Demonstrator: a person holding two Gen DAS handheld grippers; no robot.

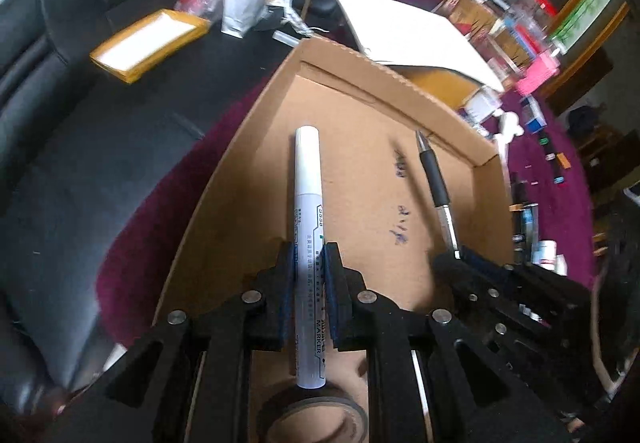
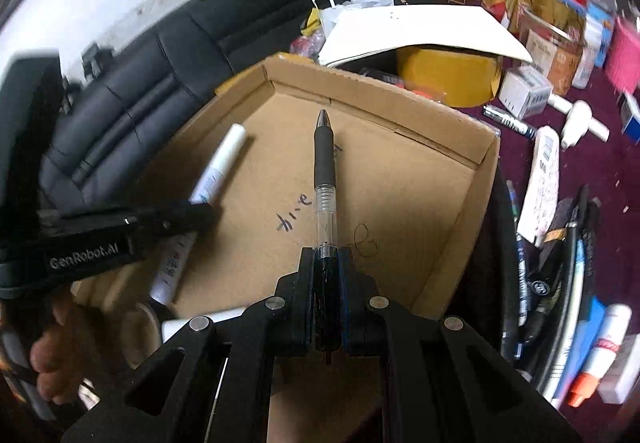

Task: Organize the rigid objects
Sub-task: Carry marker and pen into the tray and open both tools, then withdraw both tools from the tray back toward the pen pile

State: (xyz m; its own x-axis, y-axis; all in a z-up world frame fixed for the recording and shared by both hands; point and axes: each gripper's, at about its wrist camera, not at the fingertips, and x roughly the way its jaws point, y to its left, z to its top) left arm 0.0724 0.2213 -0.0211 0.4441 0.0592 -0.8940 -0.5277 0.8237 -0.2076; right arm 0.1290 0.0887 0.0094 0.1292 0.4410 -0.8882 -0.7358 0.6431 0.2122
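Note:
My left gripper (image 1: 308, 255) is shut on a white marker (image 1: 307, 195), which points forward over the open cardboard box (image 1: 352, 55). My right gripper (image 2: 326, 257) is shut on a black gel pen (image 2: 325, 179), also held above the box floor. In the left wrist view the pen (image 1: 434, 179) and the right gripper (image 1: 460, 257) sit to the right of the marker. In the right wrist view the marker (image 2: 218, 167) and the left gripper (image 2: 192, 215) sit at the left. A roll of black tape (image 1: 312, 417) lies in the box below the marker.
The box (image 2: 380, 87) rests on a maroon cloth (image 1: 160, 203) next to a black leather sofa (image 1: 60, 163). Pens, markers and tubes (image 2: 560, 283) lie scattered at the right. A white folder (image 2: 420, 31), a yellow tin (image 2: 444, 79) and small boxes crowd behind.

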